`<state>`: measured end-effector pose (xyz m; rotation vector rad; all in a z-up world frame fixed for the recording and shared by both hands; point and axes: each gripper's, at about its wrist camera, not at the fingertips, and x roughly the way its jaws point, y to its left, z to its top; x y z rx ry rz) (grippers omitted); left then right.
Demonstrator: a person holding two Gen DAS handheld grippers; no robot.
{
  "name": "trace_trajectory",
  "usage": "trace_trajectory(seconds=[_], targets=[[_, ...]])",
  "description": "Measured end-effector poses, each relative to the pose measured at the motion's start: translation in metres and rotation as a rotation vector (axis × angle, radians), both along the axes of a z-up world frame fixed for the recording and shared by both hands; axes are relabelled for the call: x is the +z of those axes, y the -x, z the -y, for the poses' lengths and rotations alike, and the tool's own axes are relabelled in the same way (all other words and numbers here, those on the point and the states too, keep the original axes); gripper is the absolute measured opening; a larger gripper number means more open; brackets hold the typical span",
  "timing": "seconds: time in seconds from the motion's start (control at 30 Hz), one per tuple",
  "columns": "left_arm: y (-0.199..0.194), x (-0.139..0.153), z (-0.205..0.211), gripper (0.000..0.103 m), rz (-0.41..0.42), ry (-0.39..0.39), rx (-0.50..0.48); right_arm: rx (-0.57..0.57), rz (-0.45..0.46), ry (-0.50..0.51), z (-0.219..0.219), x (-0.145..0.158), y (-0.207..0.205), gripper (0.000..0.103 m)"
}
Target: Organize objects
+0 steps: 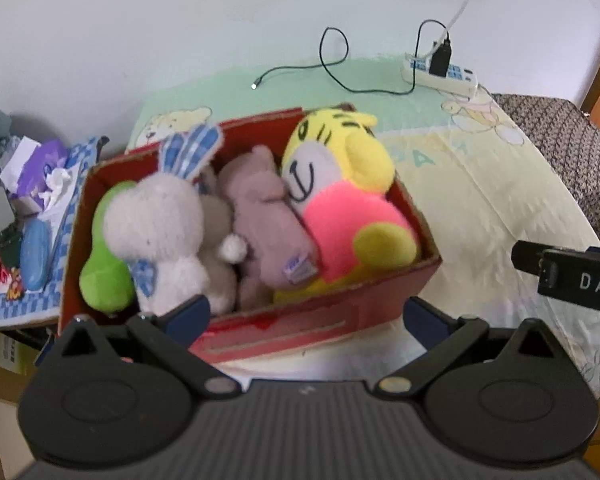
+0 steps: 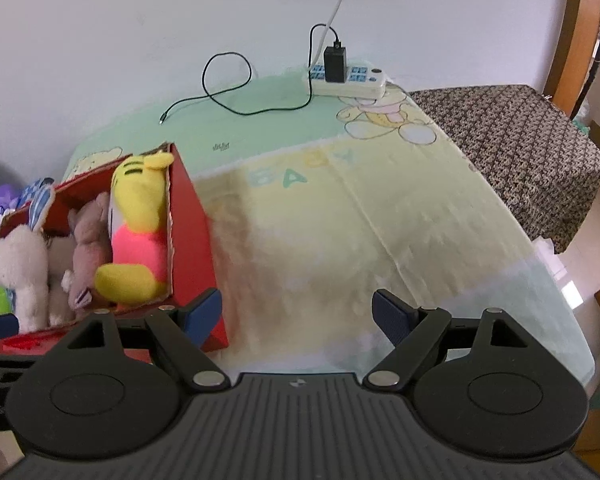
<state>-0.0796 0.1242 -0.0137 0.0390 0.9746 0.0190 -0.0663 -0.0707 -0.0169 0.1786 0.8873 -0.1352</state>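
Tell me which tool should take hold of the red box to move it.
Left, probably. The left tool is open and faces the red box head-on, with the near wall between its fingers. The right tool is open too, but aims at bare tablecloth, with the box off to its left.

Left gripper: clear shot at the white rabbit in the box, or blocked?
Probably yes. The left gripper is open and sits just at the near wall of the red box. The white rabbit lies on top at the near left, with nothing covering it.
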Motion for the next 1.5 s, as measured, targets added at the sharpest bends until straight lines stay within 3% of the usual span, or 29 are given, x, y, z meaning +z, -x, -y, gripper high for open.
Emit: trace_trajectory(seconds=[0.37,0.9,1.5], targets=[[-0.006,0.007,-0.03,0.103,0.028,-0.002,0.084,0.08,0.044,-0.014,-0.019,0.015,-0.02,0.084],[0.003,0.009,-0.093,0.103,0.038,0.0,0.237,0.242,0.093,-0.038,-0.082,0.031,-0.039,0.084],[0.002,-0.001,-0.115,0.103,0.026,0.002,0.254,0.278,0.071,-0.001,-0.11,0.024,-0.044,0.084]])
